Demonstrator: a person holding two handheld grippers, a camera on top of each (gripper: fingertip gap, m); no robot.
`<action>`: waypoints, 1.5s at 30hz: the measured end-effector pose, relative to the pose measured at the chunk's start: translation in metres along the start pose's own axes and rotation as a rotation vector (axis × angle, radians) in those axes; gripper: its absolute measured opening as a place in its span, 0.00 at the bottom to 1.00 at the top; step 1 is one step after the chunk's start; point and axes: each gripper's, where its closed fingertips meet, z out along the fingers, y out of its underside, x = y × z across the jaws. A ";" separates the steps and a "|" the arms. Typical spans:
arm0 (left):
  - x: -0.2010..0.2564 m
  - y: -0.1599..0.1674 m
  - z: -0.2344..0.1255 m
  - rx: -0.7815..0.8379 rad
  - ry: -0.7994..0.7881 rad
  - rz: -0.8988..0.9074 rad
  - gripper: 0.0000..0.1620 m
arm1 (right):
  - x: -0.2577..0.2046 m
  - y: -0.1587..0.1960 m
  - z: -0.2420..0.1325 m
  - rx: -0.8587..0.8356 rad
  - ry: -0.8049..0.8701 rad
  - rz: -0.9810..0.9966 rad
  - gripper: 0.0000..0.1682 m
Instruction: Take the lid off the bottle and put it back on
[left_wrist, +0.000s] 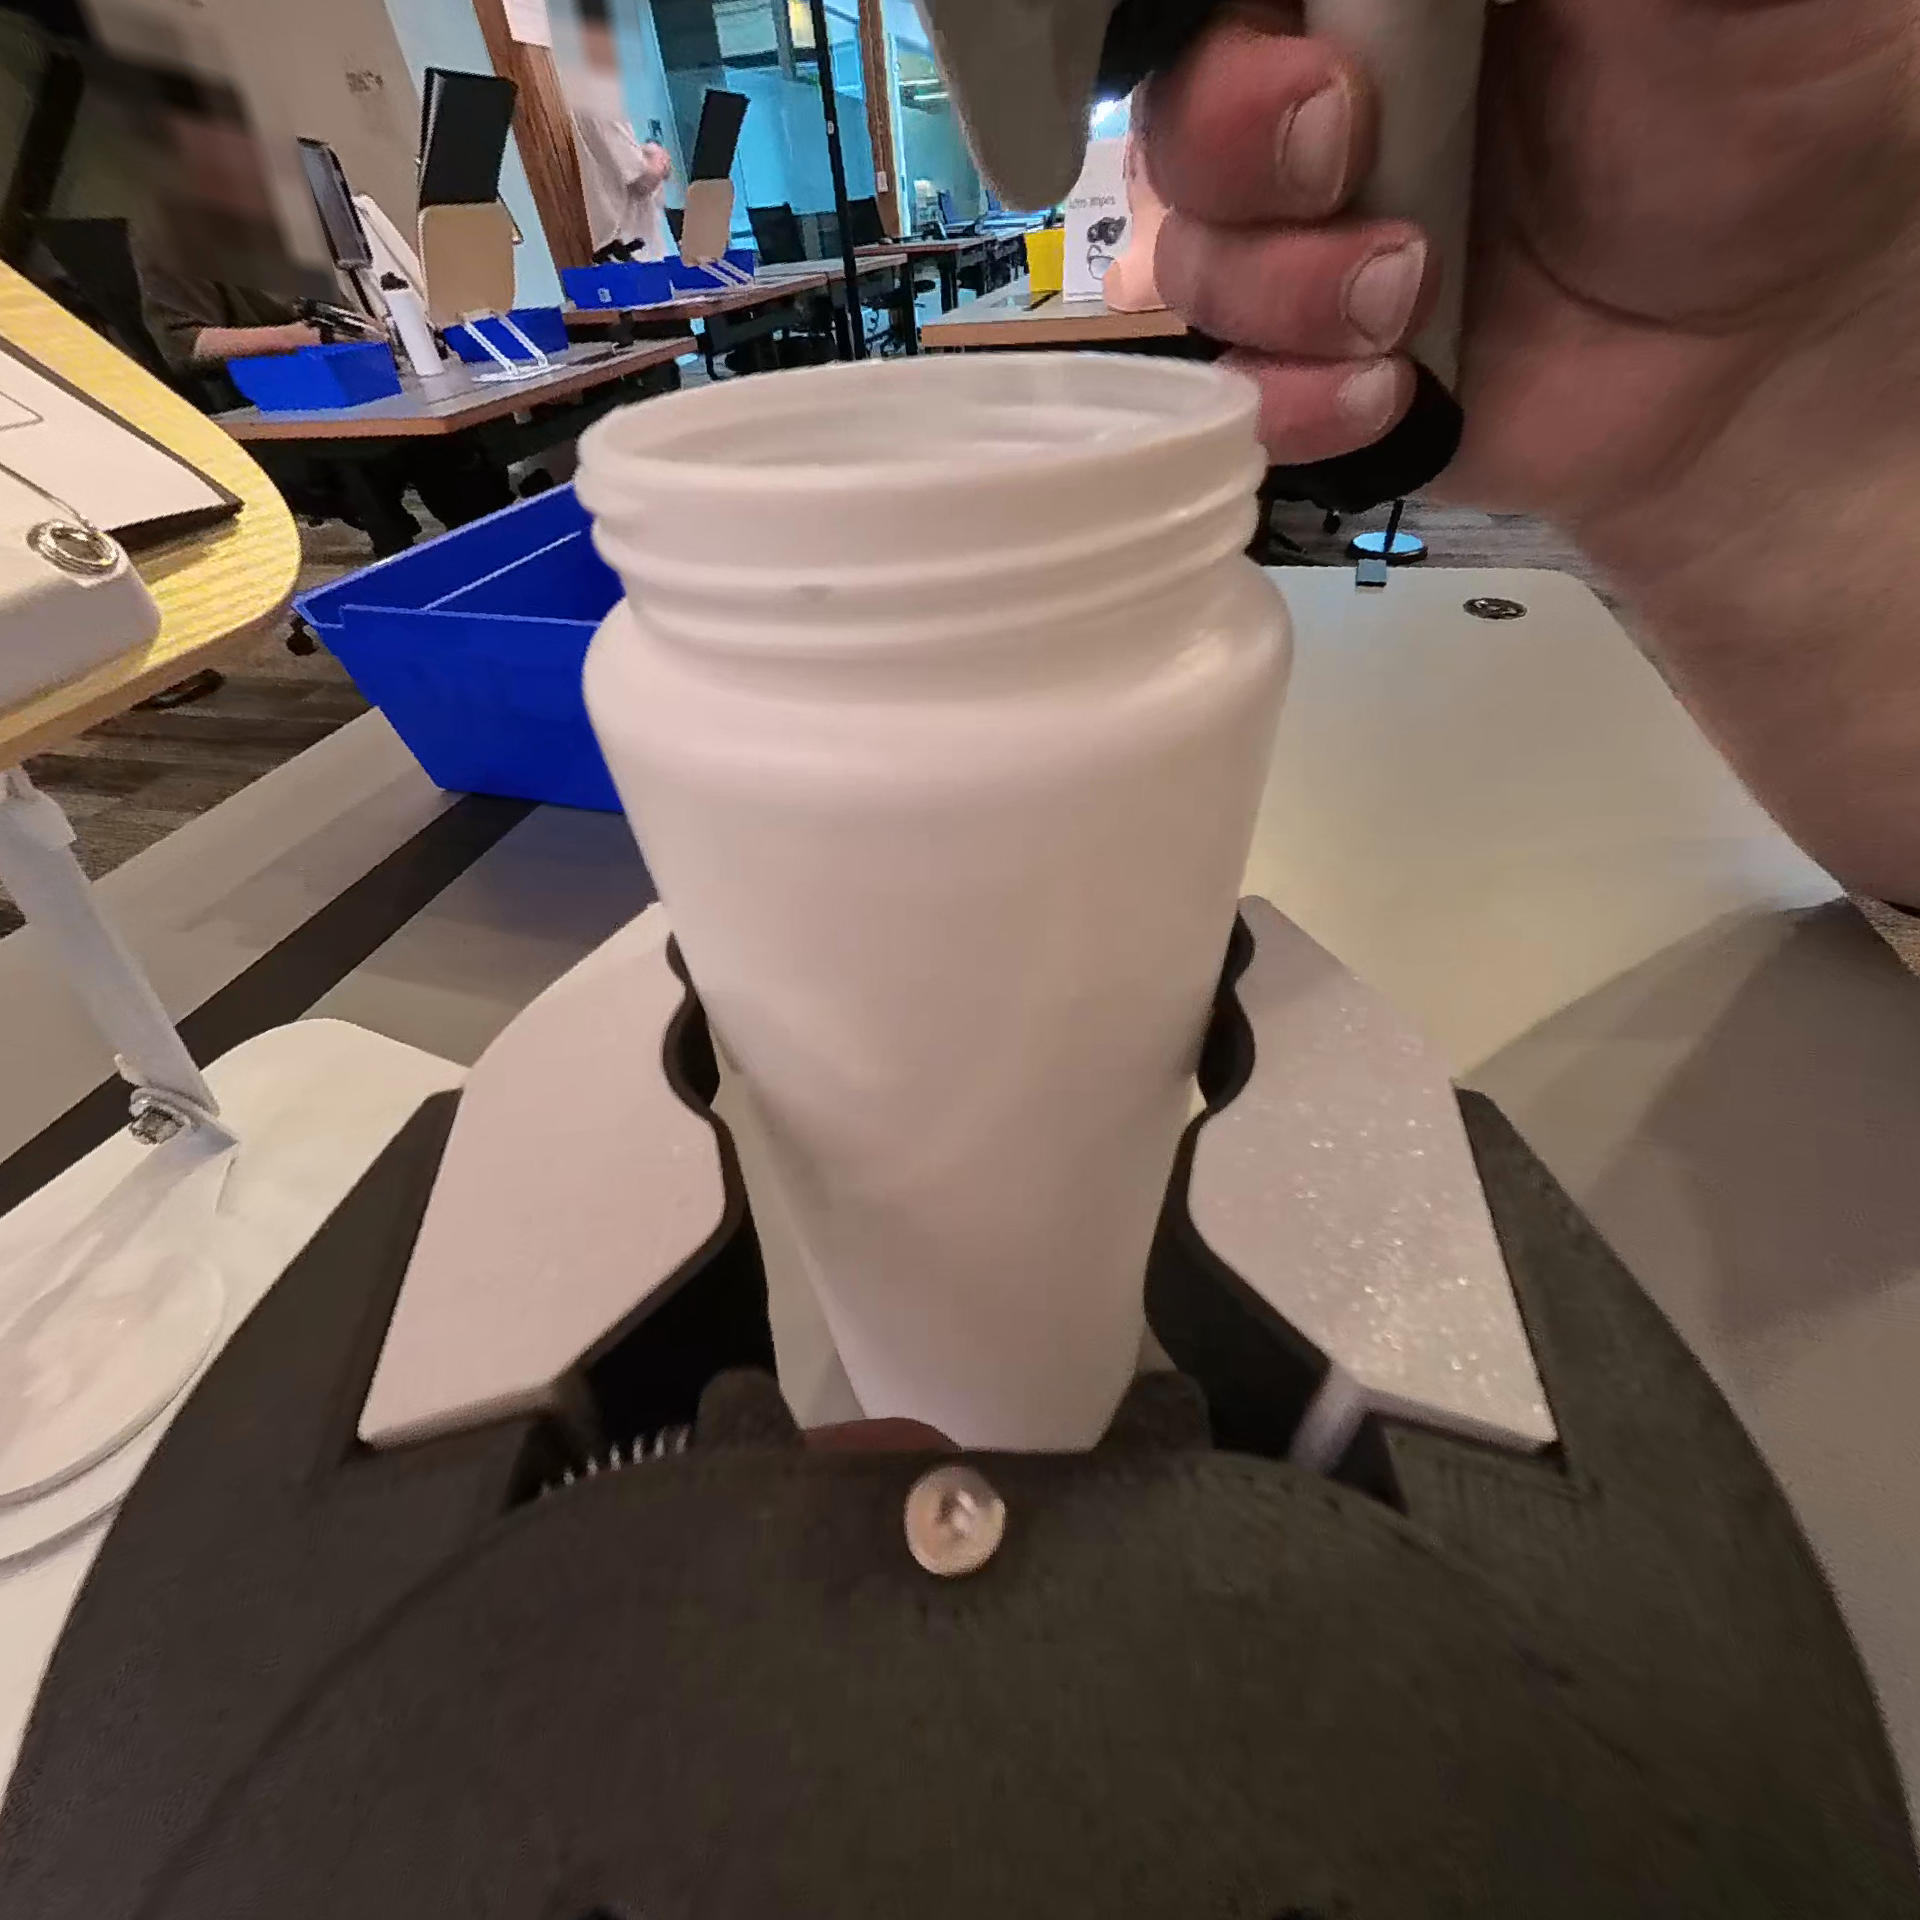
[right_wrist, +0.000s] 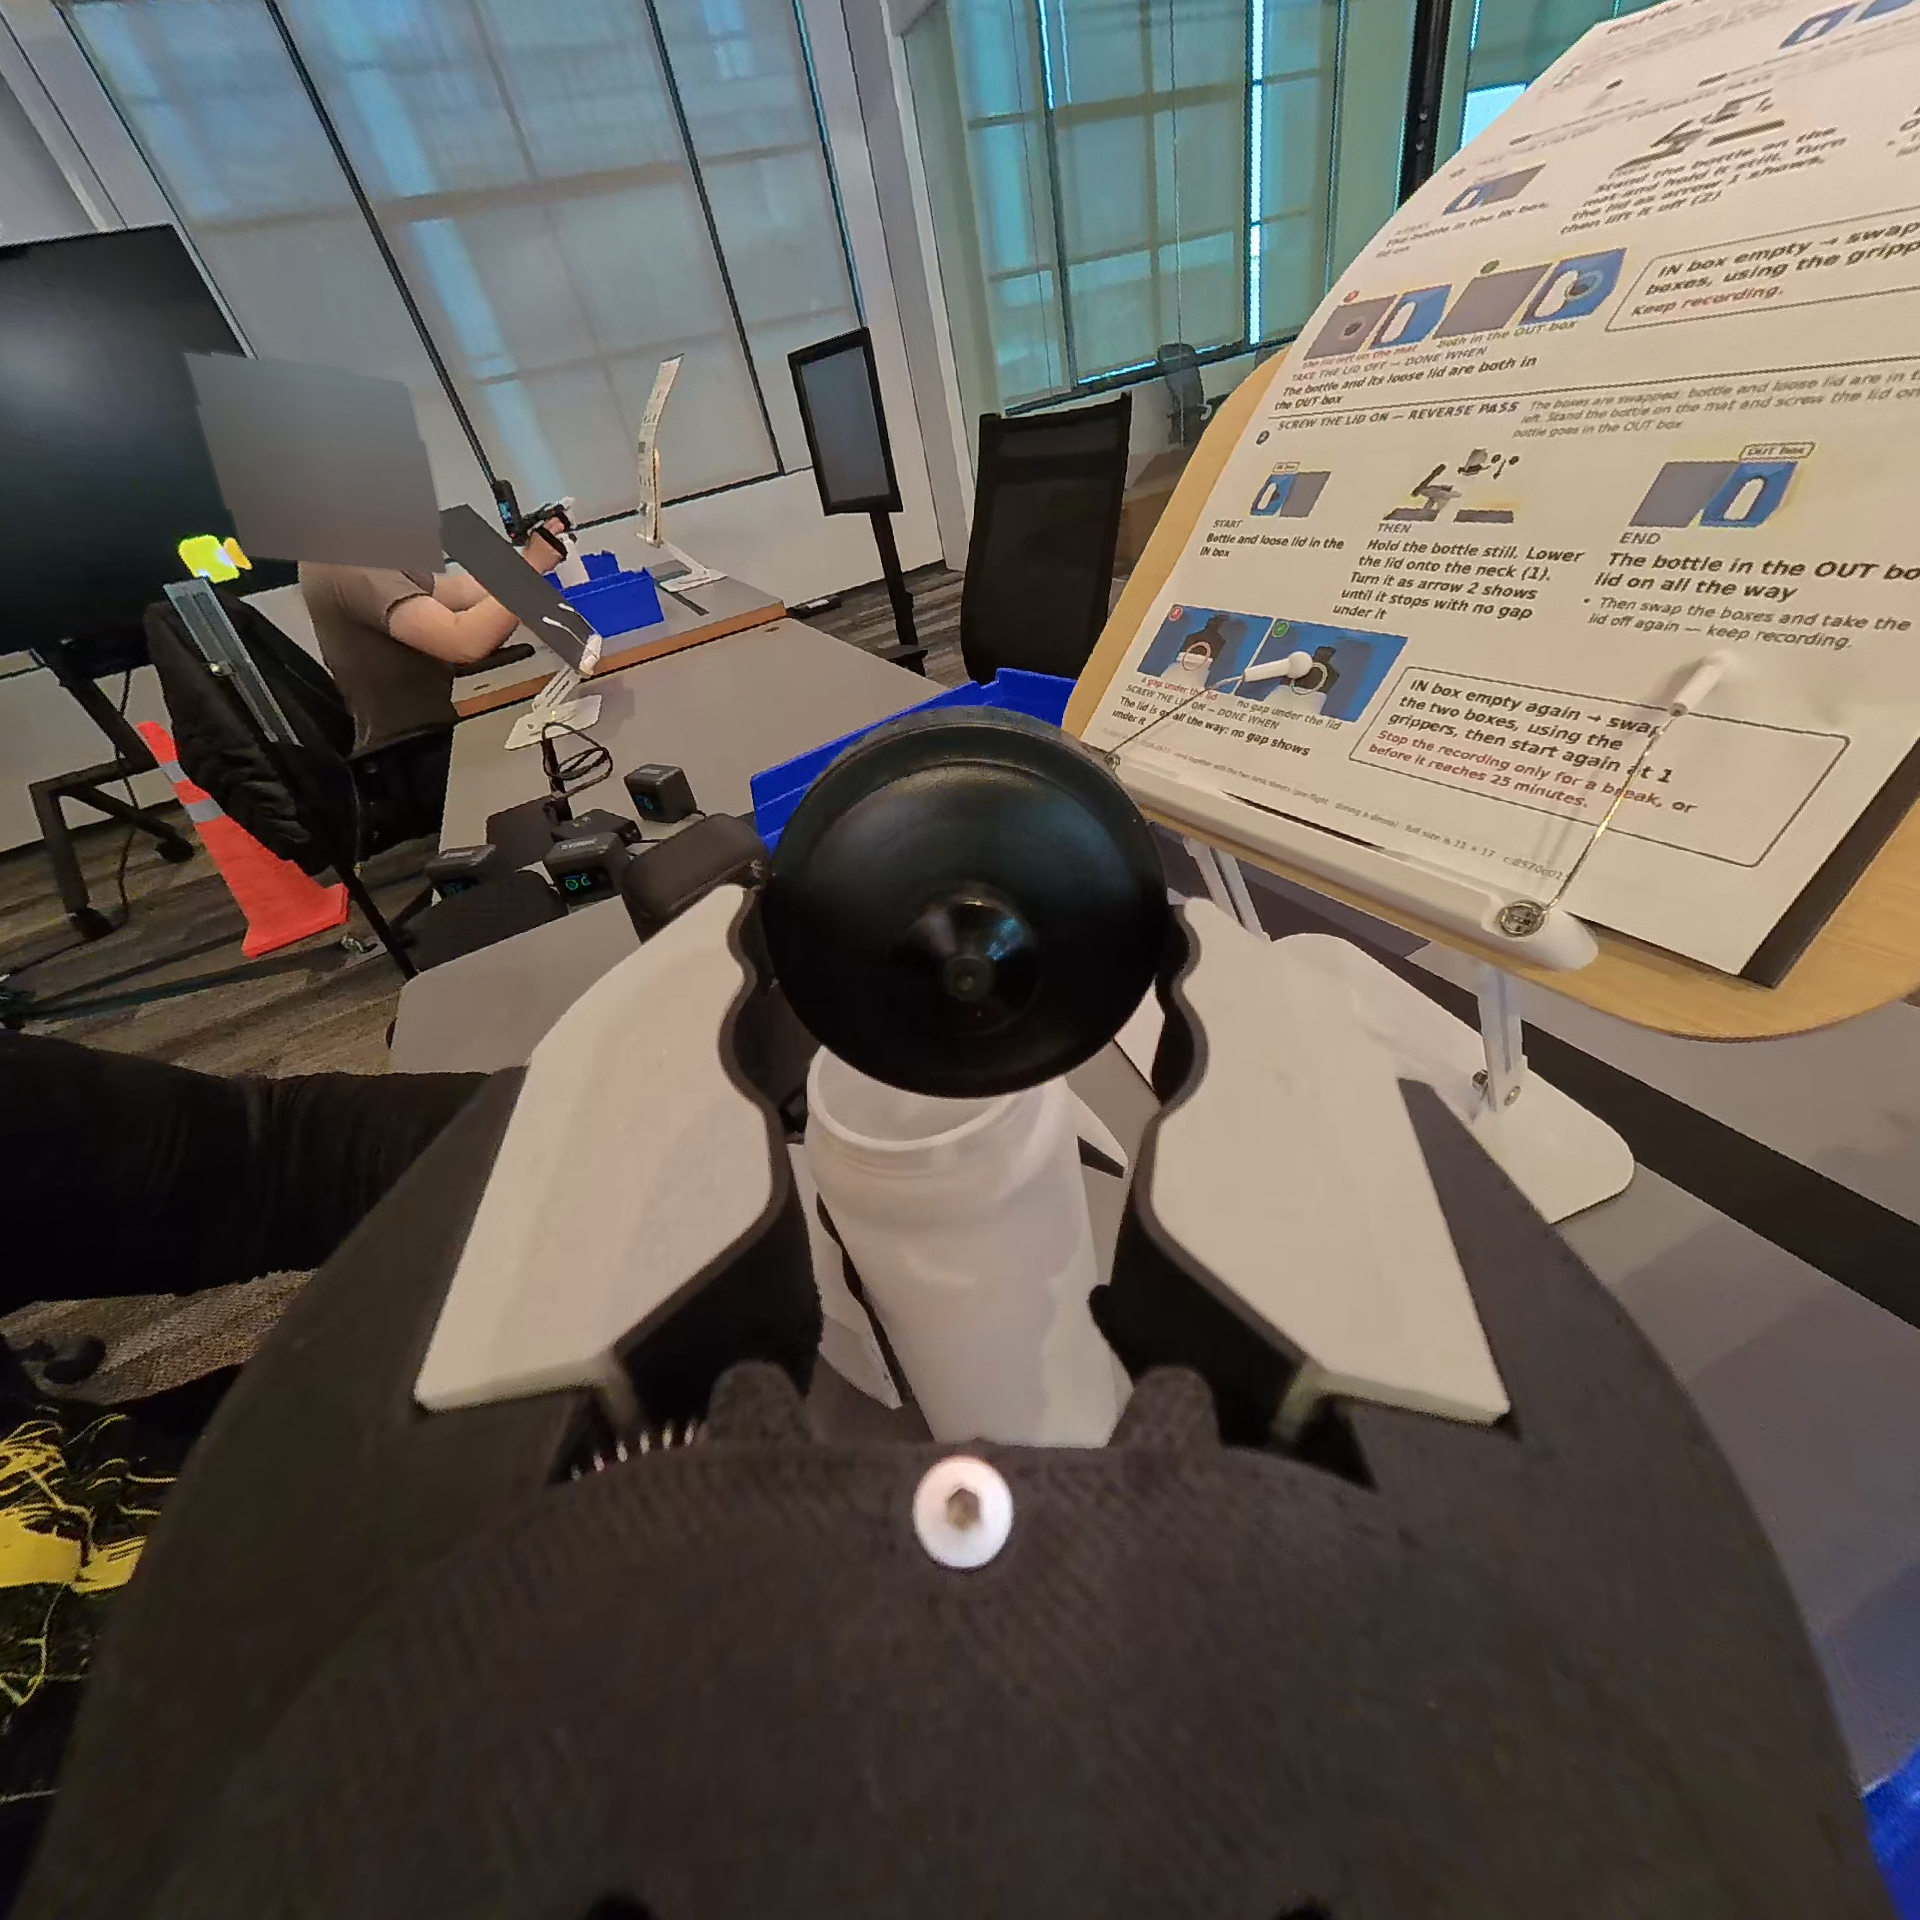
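In the left wrist view my left gripper is shut on the body of a white plastic bottle and holds it upright. The bottle's threaded mouth is open, with no lid on it. A hand holds the other gripper's grey handle just above and to the right of the mouth. In the right wrist view my right gripper is shut on a round black lid with a small knob at its centre. The lid hangs above the white bottle, whose mouth it hides.
A blue bin sits behind the bottle on the grey table. A tilted wooden stand with an instruction sheet rises on the right, on a white base. Small black devices lie on the table. A person sits at a far desk.
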 end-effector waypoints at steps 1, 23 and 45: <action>0.000 0.000 0.000 0.003 -0.002 0.003 0.57 | 0.001 0.001 0.000 -0.006 -0.002 -0.002 0.43; -0.005 0.000 0.006 0.026 0.061 -0.002 0.55 | 0.006 0.051 0.016 -1.136 -0.273 -0.410 0.43; -0.004 0.000 0.006 0.021 0.084 -0.001 0.55 | 0.002 0.072 0.026 -1.352 -0.387 -0.629 0.43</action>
